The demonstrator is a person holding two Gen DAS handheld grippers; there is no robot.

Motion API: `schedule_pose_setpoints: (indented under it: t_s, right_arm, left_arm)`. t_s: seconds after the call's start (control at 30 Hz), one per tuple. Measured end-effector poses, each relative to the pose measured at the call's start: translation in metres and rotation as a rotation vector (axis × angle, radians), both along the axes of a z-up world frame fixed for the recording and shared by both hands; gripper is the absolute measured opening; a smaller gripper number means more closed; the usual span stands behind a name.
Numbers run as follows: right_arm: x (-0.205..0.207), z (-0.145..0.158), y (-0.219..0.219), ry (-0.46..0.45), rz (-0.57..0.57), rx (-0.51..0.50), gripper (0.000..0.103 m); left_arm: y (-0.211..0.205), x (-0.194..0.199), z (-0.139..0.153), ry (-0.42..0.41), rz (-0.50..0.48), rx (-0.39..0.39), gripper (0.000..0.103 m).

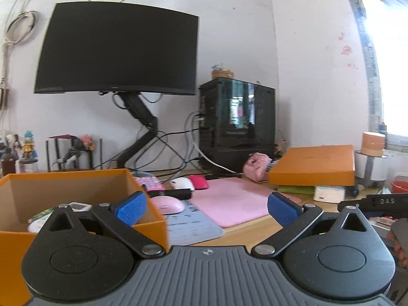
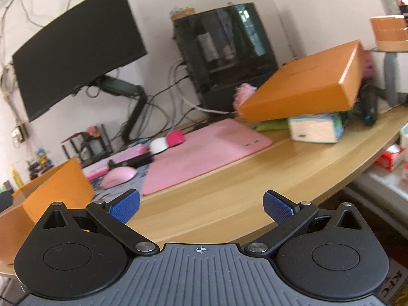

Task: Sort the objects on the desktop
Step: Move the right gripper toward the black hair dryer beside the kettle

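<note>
An open orange box (image 1: 76, 181) stands at the left of the wooden desk, with a few small items inside; it also shows in the right wrist view (image 2: 58, 181). A pink mouse (image 1: 167, 204) (image 2: 118, 176), a white mouse (image 1: 182, 183) (image 2: 159, 144), a magenta mouse (image 1: 199, 181) (image 2: 176, 137) and a black cylinder (image 1: 169, 193) (image 2: 130, 162) lie beside a pink mat (image 1: 239, 201) (image 2: 204, 153). My left gripper (image 1: 206, 206) is open and empty, its left finger above the box's right corner. My right gripper (image 2: 201, 205) is open and empty above the desk's front edge.
A flat orange lid box (image 1: 312, 164) (image 2: 303, 89) rests on green and white packs at the right. A monitor on an arm (image 1: 117, 51), a black PC case (image 1: 237, 119), cables and figurines line the back wall. The other gripper (image 1: 374, 202) shows at the right.
</note>
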State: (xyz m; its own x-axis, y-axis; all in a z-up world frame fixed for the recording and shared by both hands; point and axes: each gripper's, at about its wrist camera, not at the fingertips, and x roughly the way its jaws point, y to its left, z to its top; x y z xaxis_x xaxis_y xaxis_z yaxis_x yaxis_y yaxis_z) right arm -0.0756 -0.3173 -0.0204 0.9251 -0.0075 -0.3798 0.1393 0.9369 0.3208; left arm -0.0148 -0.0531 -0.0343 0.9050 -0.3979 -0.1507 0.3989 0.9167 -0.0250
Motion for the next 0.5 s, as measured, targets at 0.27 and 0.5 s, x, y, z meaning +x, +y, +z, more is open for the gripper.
schedule_pose_setpoints:
  t_s: [0.27, 0.5]
  right_arm:
    - [-0.003, 0.013, -0.055, -0.028, -0.165, -0.081, 0.103]
    - [-0.002, 0.025, -0.105, -0.053, -0.308, -0.153, 0.103]
  left_arm:
    - [-0.038, 0.003, -0.002, -0.002, -0.106, 0.061, 0.103]
    - [-0.05, 0.006, -0.002, 0.008, -0.11, 0.011, 0.103]
